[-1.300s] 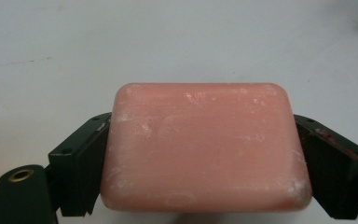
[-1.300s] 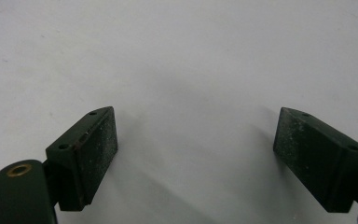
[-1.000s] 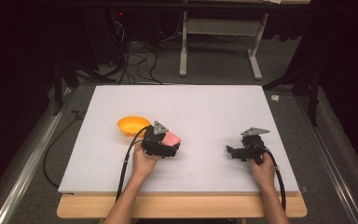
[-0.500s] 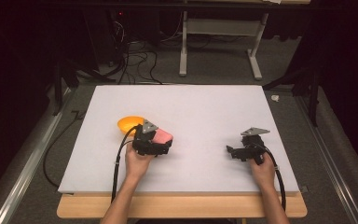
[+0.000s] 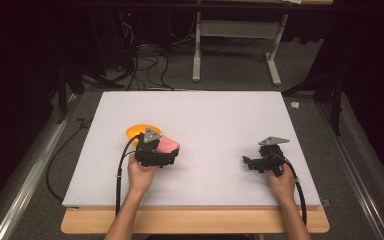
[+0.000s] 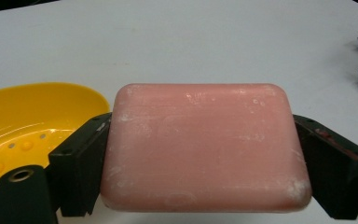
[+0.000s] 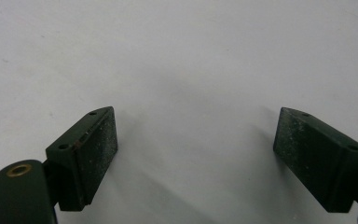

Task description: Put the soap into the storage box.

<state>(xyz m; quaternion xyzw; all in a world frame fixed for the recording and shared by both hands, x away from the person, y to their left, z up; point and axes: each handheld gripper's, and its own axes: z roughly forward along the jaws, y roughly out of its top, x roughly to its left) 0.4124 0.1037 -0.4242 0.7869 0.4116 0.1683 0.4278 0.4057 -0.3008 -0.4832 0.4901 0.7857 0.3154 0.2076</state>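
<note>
Soap (image 6: 205, 147) was clamped in the left gripper (image 5: 156, 152) just beside the yellow dish (image 6: 32, 123), looked like mid-carry, so next it needed lining up over that dish, while the right gripper (image 7: 196, 158) sat wide open, empty.
</note>
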